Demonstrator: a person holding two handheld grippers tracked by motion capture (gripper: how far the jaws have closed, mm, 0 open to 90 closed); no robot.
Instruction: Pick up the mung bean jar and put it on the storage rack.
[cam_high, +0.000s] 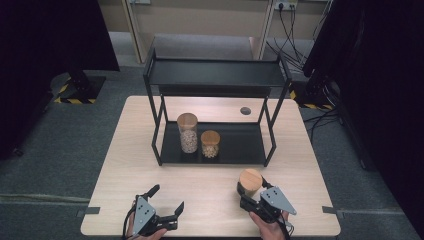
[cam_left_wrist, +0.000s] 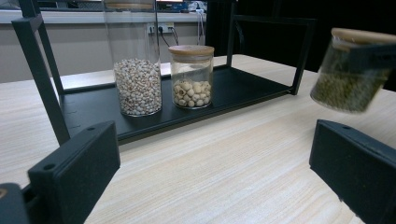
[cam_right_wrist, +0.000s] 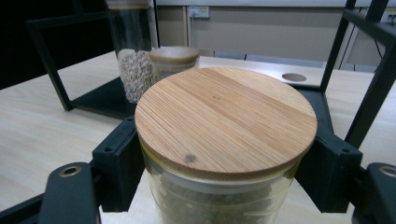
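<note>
On the near right of the table (cam_high: 210, 192), the right gripper (cam_high: 248, 196) has its jaws closed on a jar (cam_high: 249, 182) with a bamboo lid and greenish contents, the black jaws pressing its glass on either side just under the lid. The left gripper (cam_high: 167, 199) sits at the near left, well apart from the jar, its jaws spread wide with nothing between them.

Beyond the jar stands a black rack (cam_high: 215, 75) with two shelves. On its lower shelf are a tall jar (cam_high: 187, 132) of small pale grains and, just beside it, a short jar (cam_high: 210, 144) of larger pale round seeds; both have bamboo lids. The right half of that shelf is bare. The rack's front right post rises between the held jar and that bare part. A round dark cap (cam_high: 245, 110) is set into the table behind the rack.

The left gripper view shows what the high view cannot: the held jar (cam_left_wrist: 352, 70) is tilted and off the table, blurred, with green grains inside. The right gripper view shows the lid (cam_right_wrist: 226, 116) close up, covering most of the contents, and the jaws clamped on the glass beneath its rim.
</note>
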